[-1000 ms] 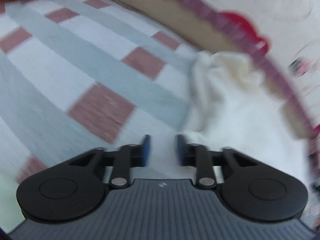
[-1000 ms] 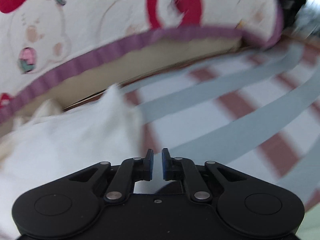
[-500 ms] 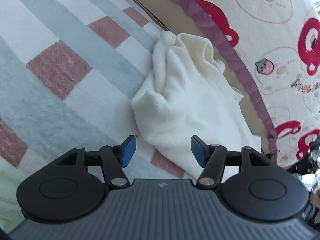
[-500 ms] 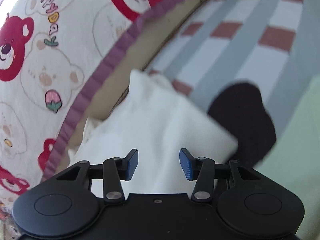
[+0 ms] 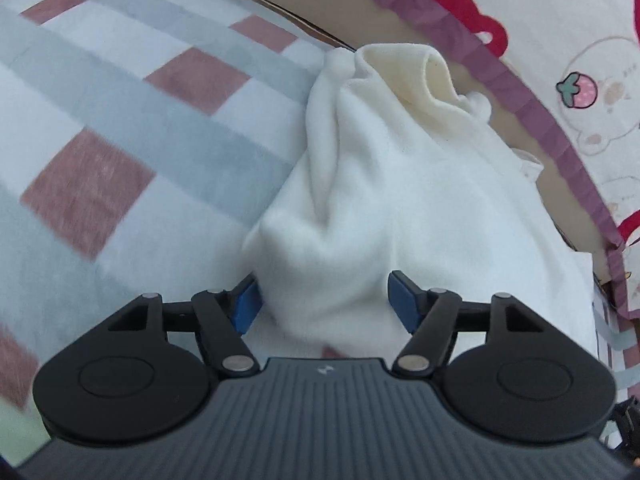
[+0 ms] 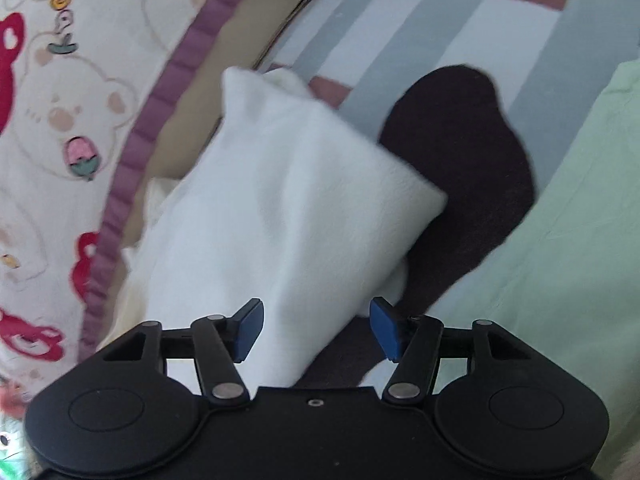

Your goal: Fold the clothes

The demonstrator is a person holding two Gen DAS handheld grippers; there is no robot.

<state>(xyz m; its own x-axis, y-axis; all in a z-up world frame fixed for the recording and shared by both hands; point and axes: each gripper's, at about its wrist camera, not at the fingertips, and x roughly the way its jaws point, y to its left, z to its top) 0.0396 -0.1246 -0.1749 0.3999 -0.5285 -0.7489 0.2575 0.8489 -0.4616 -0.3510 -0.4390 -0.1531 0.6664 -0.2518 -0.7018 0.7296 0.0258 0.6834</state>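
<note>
A crumpled white fleece garment (image 5: 400,184) lies on a checked bed cover (image 5: 120,128), its cream collar end toward the pillow. My left gripper (image 5: 324,306) is open, its blue pads (image 5: 246,306) either side of a bulging corner of the garment. In the right wrist view the same garment (image 6: 280,200) lies partly over a dark brown cloth (image 6: 472,168). My right gripper (image 6: 316,328) is open, its pads (image 6: 382,326) straddling the garment's near edge.
A bear-print quilt with a purple frilled border (image 5: 540,120) lies along the far side and also shows in the right wrist view (image 6: 60,120). A pale green sheet (image 6: 560,260) lies to the right. The checked cover stretches to the left.
Both grippers have opened from nearly shut and moved in toward the white garment; its corners now lie between the pads of each.
</note>
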